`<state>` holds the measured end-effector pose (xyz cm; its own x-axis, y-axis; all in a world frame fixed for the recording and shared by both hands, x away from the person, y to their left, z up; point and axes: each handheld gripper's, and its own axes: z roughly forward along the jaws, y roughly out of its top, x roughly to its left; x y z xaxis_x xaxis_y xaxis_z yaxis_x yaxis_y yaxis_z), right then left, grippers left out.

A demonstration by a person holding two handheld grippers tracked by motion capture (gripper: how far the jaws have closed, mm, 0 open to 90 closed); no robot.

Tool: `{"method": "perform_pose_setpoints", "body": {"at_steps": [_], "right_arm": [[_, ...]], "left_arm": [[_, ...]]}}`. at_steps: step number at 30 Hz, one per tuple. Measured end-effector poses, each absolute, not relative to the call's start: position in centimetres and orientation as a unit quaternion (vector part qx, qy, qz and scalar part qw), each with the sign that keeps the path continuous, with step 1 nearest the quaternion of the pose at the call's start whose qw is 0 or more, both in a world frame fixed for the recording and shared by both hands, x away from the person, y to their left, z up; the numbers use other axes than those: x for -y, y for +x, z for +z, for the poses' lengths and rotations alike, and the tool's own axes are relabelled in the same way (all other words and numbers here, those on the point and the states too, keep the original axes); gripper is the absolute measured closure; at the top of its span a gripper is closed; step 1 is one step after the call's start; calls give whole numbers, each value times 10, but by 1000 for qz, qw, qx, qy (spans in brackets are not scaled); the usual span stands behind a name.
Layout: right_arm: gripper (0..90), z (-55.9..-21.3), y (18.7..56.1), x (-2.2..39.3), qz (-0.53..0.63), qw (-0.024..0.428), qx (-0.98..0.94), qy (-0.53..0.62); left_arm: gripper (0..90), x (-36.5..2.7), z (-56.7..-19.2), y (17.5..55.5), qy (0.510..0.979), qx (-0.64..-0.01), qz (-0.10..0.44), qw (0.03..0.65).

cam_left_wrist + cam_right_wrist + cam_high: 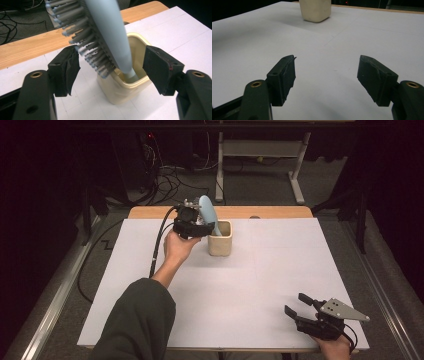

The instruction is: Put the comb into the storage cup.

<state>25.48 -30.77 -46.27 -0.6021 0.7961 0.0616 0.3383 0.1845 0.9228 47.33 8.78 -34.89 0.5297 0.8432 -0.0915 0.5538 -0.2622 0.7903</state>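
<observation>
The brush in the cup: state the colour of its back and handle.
Pale blue brush, bristles grey; clearest in the left gripper view.

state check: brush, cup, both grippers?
Hairbrush: handle end down in the cup, leaning, bristle head sticking out; between the left jaws, pads not pressing on it.
Cup: upright on the white sheet, holding the brush.
Left gripper: jaws open, either side of the brush.
Right gripper: jaws open, nothing between them, low over the near right of the table.

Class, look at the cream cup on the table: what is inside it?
The handle end of a pale blue brush stands inside the cream cup, leaning against its rim. The cup's bottom is hidden by the wall and the handle.
</observation>
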Motion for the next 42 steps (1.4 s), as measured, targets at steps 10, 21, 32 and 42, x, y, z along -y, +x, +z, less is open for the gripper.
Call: {"method": "perform_pose_setpoints", "body": {"at_steps": [10, 21, 32, 42], "right_arm": [[315, -462, 255, 308, 509, 227, -735, 387], [316, -462, 255, 309, 509, 232, -734, 385], [315, -462, 255, 310, 508, 234, -733, 387], [315, -462, 255, 310, 508, 236, -732, 388]], "left_arm": [[308, -94, -348, 465, 776, -444, 185, 407], [340, -101, -347, 455, 779, -430, 188, 415], [349, -112, -347, 445, 779, -420, 193, 423], [351, -118, -347, 437, 782, -413, 192, 427]]}}
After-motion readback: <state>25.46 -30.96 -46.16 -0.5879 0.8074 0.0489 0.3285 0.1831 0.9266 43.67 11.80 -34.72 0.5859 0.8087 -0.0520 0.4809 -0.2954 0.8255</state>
